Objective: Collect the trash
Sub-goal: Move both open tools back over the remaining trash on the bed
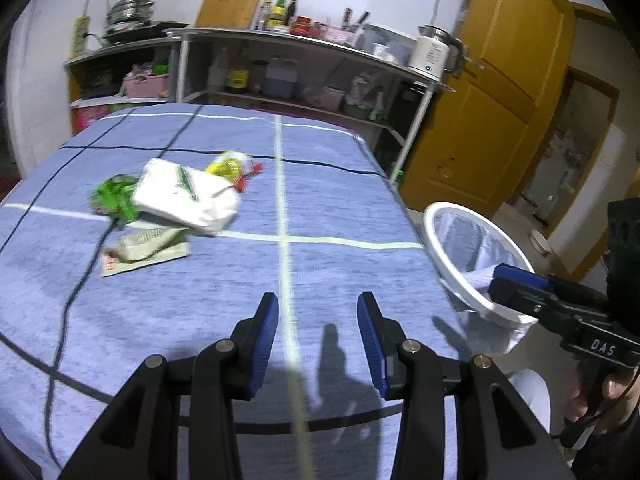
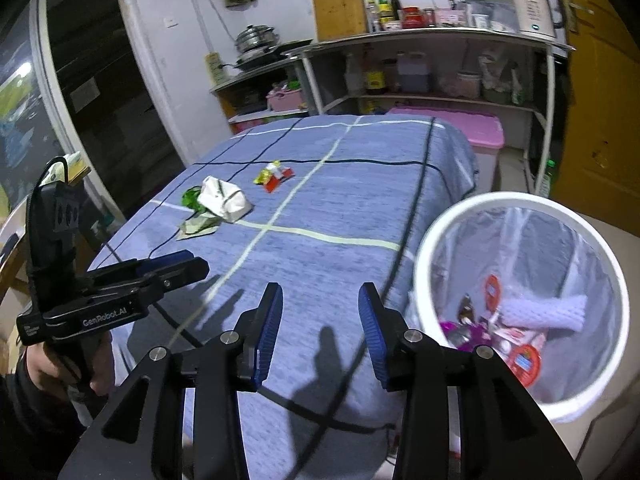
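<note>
While both claws are hovering over the near edge of the blue checked surface (image 1: 320, 240), the remaining trash is lying further in, toward the left of both views.

Left claw (image 1: 318, 342): gaping wide, gripping nothing, pointing along the pale stripe in the cloth.
Right claw (image 2: 320, 338): also spread wide and carrying nothing, sitting just beside the bin.
Trash pile: a white crumpled bag (image 1: 186, 198) is lying on top of a green wrapper (image 1: 112, 198), with a flat printed packet (image 1: 144, 252) nearer the claws and a yellow-red wrapper (image 1: 234, 168) behind.
Bin (image 2: 436, 240): standing off the surface's right edge, lower right in the right wrist view, already holding several wrappers.
Key relation: the pile is sitting ahead and to the left of the left claw, well apart from it; the left claw is looking like the nearer one.
Long axis: the white bag is running diagonally from upper left to lower right in the left wrist view, so a reach would probably be needing a turned wrist.
</note>
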### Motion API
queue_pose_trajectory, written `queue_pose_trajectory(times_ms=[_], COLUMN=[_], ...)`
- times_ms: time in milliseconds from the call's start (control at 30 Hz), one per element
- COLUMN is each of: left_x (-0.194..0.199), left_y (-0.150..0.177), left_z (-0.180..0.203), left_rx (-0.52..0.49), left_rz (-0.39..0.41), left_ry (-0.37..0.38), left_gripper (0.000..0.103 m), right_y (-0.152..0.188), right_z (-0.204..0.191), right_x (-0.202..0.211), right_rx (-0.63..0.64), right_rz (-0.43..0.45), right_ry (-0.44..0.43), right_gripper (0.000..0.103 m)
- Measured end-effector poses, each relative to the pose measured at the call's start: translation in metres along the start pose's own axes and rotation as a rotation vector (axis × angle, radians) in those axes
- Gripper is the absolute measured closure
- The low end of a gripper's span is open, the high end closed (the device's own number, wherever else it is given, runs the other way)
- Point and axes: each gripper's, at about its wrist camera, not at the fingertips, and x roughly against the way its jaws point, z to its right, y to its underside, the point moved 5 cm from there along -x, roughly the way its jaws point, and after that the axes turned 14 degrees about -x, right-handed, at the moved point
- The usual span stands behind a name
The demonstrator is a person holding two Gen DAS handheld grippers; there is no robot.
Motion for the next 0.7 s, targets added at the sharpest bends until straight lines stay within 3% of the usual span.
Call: queue_pose_trajectory(times_ms=[700], left_x=[-0.004], left_y=[-0.001], left_z=[-0.107], left_rx=[0.065], left_rz=[-0.001], left_ry=[-0.157], left_gripper=[0.048], right_y=[-0.037], right_z=[-0.064], right_x=[-0.072], right_rx=[0.125], right_rz=[-0.089], right_ry=[-0.096], right_gripper=[0.062])
